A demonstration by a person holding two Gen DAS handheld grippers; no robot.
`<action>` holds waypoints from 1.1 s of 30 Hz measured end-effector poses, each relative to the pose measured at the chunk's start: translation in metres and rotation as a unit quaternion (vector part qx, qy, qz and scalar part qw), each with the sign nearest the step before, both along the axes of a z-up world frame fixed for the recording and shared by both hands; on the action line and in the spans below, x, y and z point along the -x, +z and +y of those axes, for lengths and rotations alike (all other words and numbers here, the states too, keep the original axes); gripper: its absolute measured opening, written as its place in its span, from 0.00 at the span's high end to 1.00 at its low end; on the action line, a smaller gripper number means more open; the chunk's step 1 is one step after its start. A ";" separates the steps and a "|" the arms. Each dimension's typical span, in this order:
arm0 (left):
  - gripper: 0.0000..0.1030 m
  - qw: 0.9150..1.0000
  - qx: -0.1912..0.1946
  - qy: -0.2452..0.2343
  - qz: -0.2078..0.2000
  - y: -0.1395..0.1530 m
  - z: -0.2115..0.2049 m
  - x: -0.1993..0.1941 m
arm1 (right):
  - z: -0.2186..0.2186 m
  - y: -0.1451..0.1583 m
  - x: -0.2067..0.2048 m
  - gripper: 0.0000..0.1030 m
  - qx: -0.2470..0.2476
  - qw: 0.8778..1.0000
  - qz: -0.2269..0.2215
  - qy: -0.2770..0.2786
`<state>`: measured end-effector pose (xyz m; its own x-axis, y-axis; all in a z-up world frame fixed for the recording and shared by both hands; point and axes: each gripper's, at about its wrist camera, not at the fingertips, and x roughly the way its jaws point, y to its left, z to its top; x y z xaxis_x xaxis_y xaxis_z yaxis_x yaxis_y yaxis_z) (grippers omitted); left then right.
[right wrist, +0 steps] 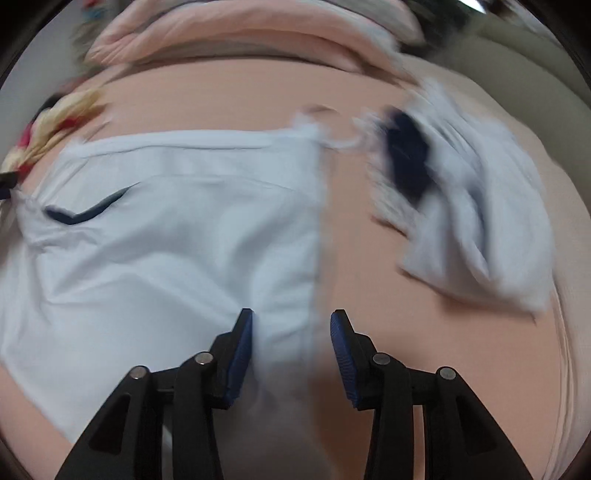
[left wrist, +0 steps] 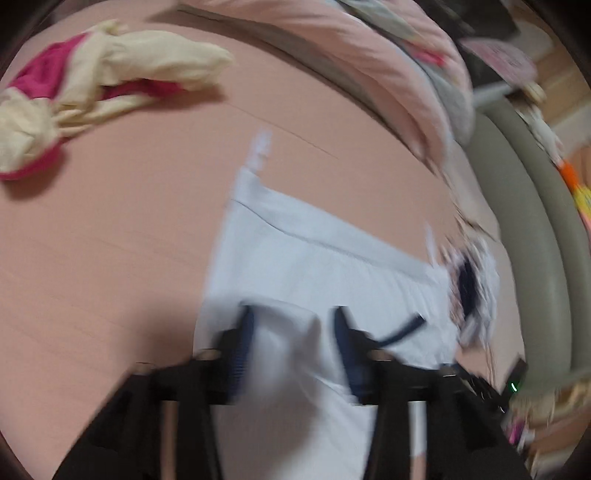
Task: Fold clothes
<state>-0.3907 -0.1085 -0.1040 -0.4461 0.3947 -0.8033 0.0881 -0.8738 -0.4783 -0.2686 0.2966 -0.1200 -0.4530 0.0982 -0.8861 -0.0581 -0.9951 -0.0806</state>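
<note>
**Pale garment spread on a peach sheet, both tools parted above it**

Left wrist view: a peach-pink bed sheet (left wrist: 110,240) across nearly the whole frame, lightly creased. Along the far edge, a rolled pink quilt (left wrist: 362,62); beyond it to the right, a curved grey-green padded edge (left wrist: 524,229) and blurred household clutter. Far left on the sheet, a crumpled cream and magenta garment (left wrist: 85,92), well apart from everything else. Near centre, a pale blue garment (left wrist: 314,266) laid flat, with a dark curved mark near its right side. Just beside its right edge, a rumpled blue and navy piece (left wrist: 472,291), heavily blurred. Left gripper (left wrist: 293,325) low over the pale blue cloth, jaws apart at a middling width, nothing pinched between the blue pads.

Right wrist view: same peach sheet (right wrist: 369,240), quilt (right wrist: 240,33) bunched along the top. Pale blue garment (right wrist: 166,240) filling the left half, waistband edge towards the quilt. Blue and navy piece (right wrist: 461,195) to the right, apart from it. Cream and magenta garment (right wrist: 48,122) at far left. Right gripper (right wrist: 291,326) straddling the pale garment's right edge, jaws parted, pads not pressing on the fabric.
</note>
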 end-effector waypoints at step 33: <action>0.57 0.951 0.244 -0.186 0.035 -0.045 0.124 -0.144 | -0.063 0.003 -0.081 0.60 -0.012 0.972 0.005 0.235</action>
<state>-0.2470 0.0150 -0.1486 -0.4074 0.1242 -0.9047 -0.2879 -0.9577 -0.0018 -0.1876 0.2341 -0.1172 -0.4615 -0.1016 -0.8813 0.4020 -0.9095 -0.1057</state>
